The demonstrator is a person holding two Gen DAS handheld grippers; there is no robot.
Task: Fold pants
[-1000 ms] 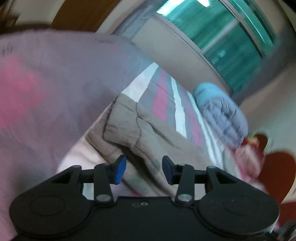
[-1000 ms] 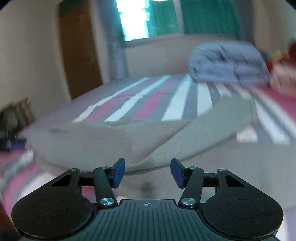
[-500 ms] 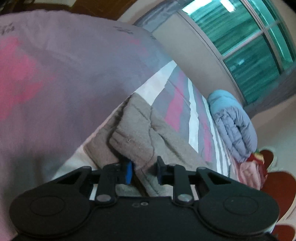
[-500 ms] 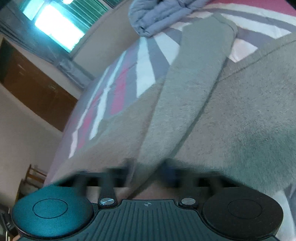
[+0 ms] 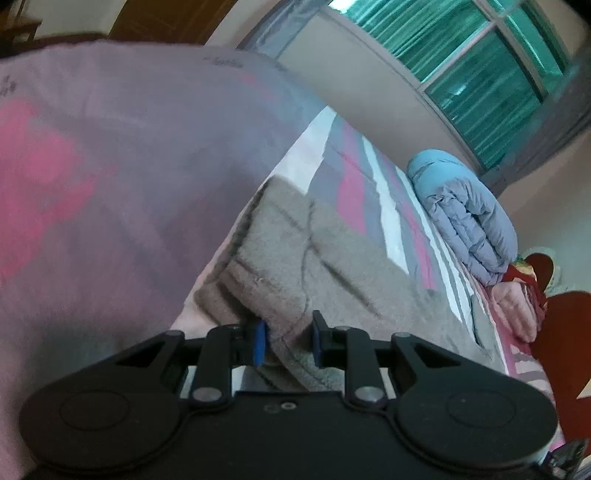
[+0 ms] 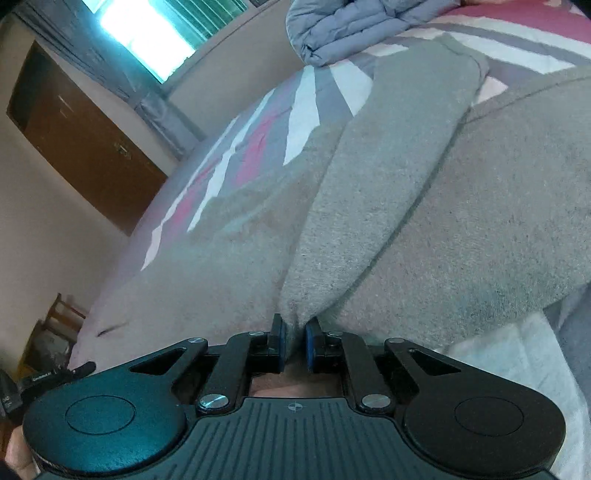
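Grey-brown fleece pants (image 5: pixel 317 266) lie spread on a striped bed. In the left wrist view my left gripper (image 5: pixel 287 345) is shut on a thick fold of the pants at their near end, with the cloth bunched between the blue pads. In the right wrist view my right gripper (image 6: pixel 294 345) is shut on an edge of the pants (image 6: pixel 388 192), and a leg stretches away from the jaws toward the far side of the bed.
The bed sheet (image 5: pixel 354 184) has pink, grey and white stripes. A folded blue-grey quilt (image 5: pixel 465 214) lies at the far end, also in the right wrist view (image 6: pixel 354 26). Pink bedding (image 5: pixel 513 306) lies beside it. A brown door (image 6: pixel 81 136) and a window (image 5: pixel 461 66) are behind.
Both grippers went from open to shut on the pants. The right gripper dropped low onto the cloth and tilted; the left closed on the near fold and has pulled it slightly.
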